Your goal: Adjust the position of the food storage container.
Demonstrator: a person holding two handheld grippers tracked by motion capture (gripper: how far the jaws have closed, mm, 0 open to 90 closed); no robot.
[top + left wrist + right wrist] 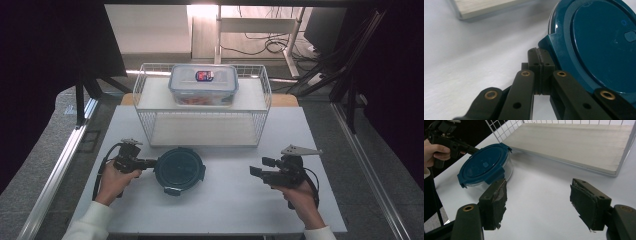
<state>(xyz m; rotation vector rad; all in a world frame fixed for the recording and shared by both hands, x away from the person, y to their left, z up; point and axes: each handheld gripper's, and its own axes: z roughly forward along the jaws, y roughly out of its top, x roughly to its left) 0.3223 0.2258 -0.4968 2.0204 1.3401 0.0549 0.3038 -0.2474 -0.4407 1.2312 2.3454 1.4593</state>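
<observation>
Round blue-lidded container (179, 170) sat on white table (230, 200), just before wire rack (202, 107). Left gripper (152, 163) clenched, jaws pressed together against lid's side tab (550, 43); whether tab was pinched, unclear. Right gripper (256, 171) gaped wide, empty, well apart.

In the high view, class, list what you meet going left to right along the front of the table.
Left gripper → round container with the dark teal lid → right gripper.

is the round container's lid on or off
On. The dark blue lid sits flat over the clear round container, and its side clips look folded down.
</observation>
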